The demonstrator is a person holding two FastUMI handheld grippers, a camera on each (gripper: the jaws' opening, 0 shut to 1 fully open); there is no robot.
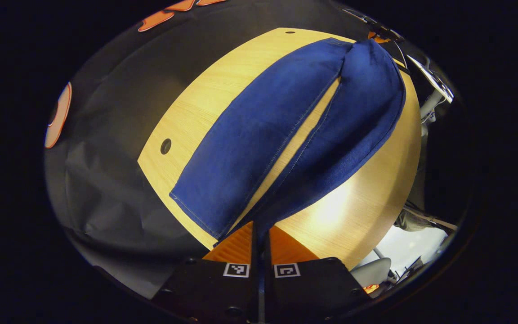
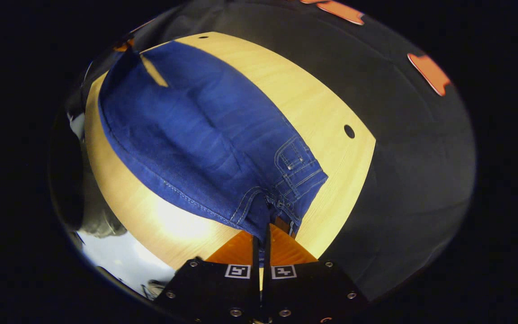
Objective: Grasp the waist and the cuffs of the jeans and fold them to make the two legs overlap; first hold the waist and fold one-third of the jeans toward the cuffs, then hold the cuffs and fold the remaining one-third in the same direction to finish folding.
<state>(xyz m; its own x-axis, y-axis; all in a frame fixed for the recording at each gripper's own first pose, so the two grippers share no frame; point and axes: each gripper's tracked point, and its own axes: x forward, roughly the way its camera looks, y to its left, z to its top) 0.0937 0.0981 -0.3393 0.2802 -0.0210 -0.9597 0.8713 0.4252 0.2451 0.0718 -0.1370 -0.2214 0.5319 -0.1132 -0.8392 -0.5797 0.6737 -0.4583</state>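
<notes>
Blue jeans lie spread along a light wooden table. In the left gripper view the two legs run away from me, with a narrow gap of table between them. My left gripper is shut on the cuff of the nearer, right-hand leg; the other cuff lies flat on the table. In the right gripper view the waist end of the jeans faces me, with belt loops and stitching showing. My right gripper is shut on the waistband's near corner, the denim pinched between its orange fingers.
The table has small round holes near its edges. Black cloth hangs behind and beside the table. A bright floor area with a chair base lies past the table's near edge.
</notes>
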